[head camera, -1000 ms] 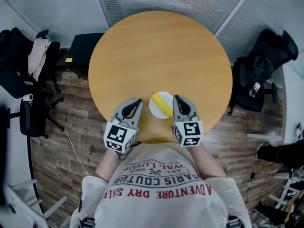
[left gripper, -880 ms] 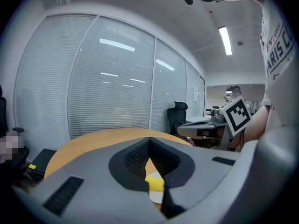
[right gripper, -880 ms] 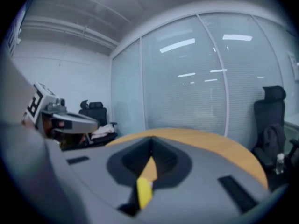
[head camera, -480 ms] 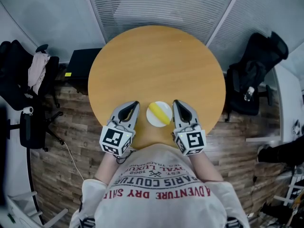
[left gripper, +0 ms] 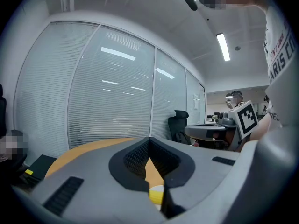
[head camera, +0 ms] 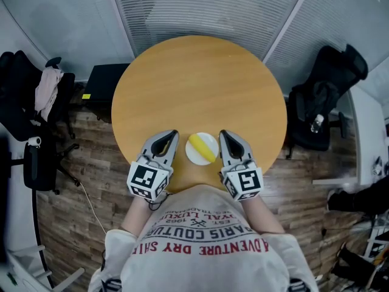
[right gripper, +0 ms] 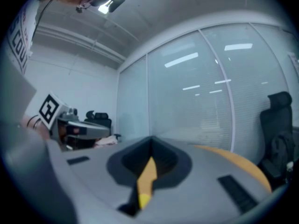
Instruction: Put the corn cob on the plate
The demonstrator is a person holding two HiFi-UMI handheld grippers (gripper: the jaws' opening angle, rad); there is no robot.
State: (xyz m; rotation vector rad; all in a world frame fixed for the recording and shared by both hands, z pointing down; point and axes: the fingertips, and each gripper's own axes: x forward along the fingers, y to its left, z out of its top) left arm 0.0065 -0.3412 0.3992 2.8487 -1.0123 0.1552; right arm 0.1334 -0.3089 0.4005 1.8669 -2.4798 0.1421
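A yellow corn cob (head camera: 200,148) lies diagonally on a small white plate (head camera: 211,140) near the front edge of the round wooden table (head camera: 194,84). My left gripper (head camera: 172,134) is just left of the plate and my right gripper (head camera: 223,134) just right of it, both shut and holding nothing. In the left gripper view the jaws (left gripper: 149,138) meet at their tips, and a bit of the corn cob (left gripper: 156,195) shows through the gap below. The right gripper view shows its jaws (right gripper: 150,138) closed too, with the corn cob (right gripper: 144,199) as a yellow speck low in the gap.
Black office chairs stand left (head camera: 27,102) and right (head camera: 322,102) of the table. A black case (head camera: 103,78) sits on the floor at the table's left edge. Glass walls with blinds (head camera: 200,11) rise beyond the table, which stands on a wood floor.
Both grippers have lifted a little on either side of the plate, still shut. The corn cob and plate have stayed where they were; the head view has shifted slightly.
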